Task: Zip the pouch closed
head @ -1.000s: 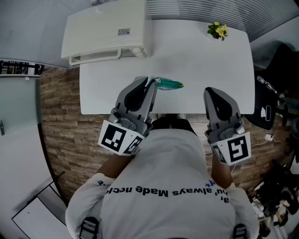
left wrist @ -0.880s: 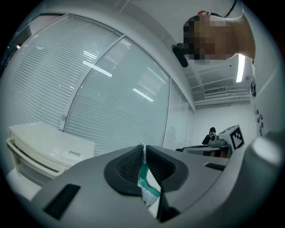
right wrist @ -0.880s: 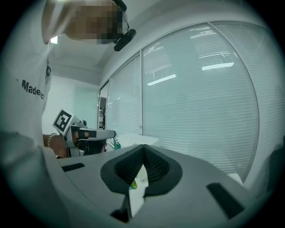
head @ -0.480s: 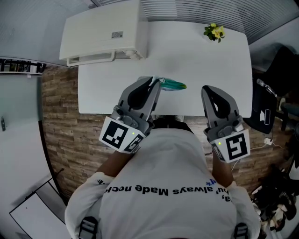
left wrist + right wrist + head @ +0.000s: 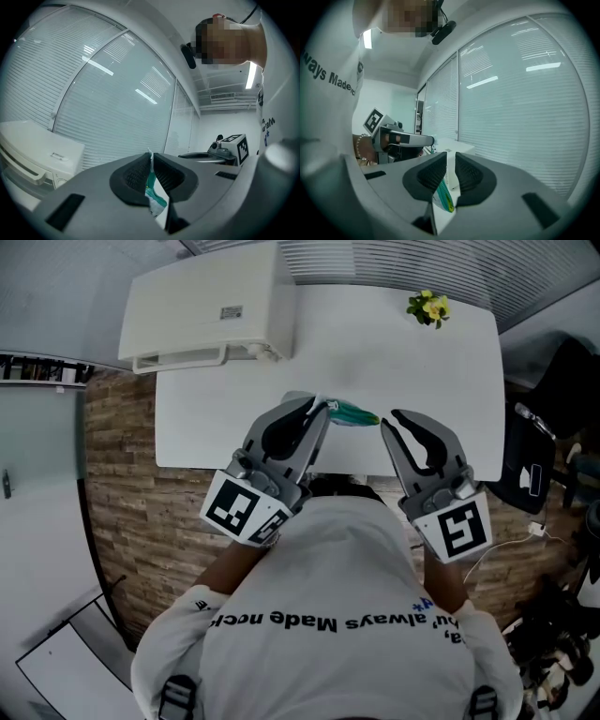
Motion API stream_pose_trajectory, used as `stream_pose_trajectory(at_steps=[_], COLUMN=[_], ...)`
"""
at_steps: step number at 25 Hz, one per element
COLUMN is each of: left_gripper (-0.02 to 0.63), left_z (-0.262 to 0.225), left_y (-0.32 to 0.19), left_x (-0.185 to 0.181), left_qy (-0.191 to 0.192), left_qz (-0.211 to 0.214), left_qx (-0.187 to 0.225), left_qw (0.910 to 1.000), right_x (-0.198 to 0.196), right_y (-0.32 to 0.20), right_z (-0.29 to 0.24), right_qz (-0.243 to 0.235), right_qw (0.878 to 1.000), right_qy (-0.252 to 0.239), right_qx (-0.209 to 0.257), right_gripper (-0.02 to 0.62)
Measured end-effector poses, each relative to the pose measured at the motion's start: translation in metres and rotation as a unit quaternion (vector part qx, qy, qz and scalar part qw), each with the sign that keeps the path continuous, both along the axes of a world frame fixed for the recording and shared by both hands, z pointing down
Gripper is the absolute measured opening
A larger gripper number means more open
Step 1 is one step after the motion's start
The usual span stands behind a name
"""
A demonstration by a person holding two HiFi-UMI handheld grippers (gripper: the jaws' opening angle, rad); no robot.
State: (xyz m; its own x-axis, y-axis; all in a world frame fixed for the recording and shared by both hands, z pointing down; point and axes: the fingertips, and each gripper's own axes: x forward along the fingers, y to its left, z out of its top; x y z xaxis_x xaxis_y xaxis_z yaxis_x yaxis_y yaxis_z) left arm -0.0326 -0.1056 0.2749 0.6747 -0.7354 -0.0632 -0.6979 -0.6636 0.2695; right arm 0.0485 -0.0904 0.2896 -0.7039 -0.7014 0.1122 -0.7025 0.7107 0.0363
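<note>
A small teal-and-white pouch [image 5: 354,412] hangs in the air over the near edge of the white table [image 5: 422,362]. My left gripper [image 5: 319,409] is shut on its left end. In the left gripper view the pouch [image 5: 152,194] is pinched between the ribbed pads of that gripper [image 5: 151,164]. My right gripper [image 5: 384,420] is at the pouch's right end. Its jaws have just been opening. In the right gripper view the pouch [image 5: 444,199] lies in the narrow gap between the jaws of the right gripper [image 5: 451,164], whose pads stand a little apart. The zipper is hidden.
A white boxy appliance [image 5: 202,306] stands at the table's far left. Small yellow flowers [image 5: 427,306] sit at the far right. Brick-patterned floor [image 5: 117,484] lies left of the table. Dark gear and cables [image 5: 534,465] crowd the right side.
The right gripper has swung left to the pouch's right end and its jaws have parted. The left gripper has drifted slightly right, still holding the pouch.
</note>
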Motion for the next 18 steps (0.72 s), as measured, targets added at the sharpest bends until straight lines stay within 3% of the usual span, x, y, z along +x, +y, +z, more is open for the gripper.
stream_pose_trajectory(at_steps=[18], left_gripper=[0.044], left_z=[0.001], left_y=[0.008], left_x=[0.033], left_qy=[0.005], left_qz=[0.066], left_qx=[-0.006], left_qw=[0.9978], right_x=[-0.026], right_y=[0.004], right_z=[0.019], right_qz=[-0.063], right_qw=[0.998], right_qy=[0.016], right_qx=[-0.019], right_gripper=[0.109])
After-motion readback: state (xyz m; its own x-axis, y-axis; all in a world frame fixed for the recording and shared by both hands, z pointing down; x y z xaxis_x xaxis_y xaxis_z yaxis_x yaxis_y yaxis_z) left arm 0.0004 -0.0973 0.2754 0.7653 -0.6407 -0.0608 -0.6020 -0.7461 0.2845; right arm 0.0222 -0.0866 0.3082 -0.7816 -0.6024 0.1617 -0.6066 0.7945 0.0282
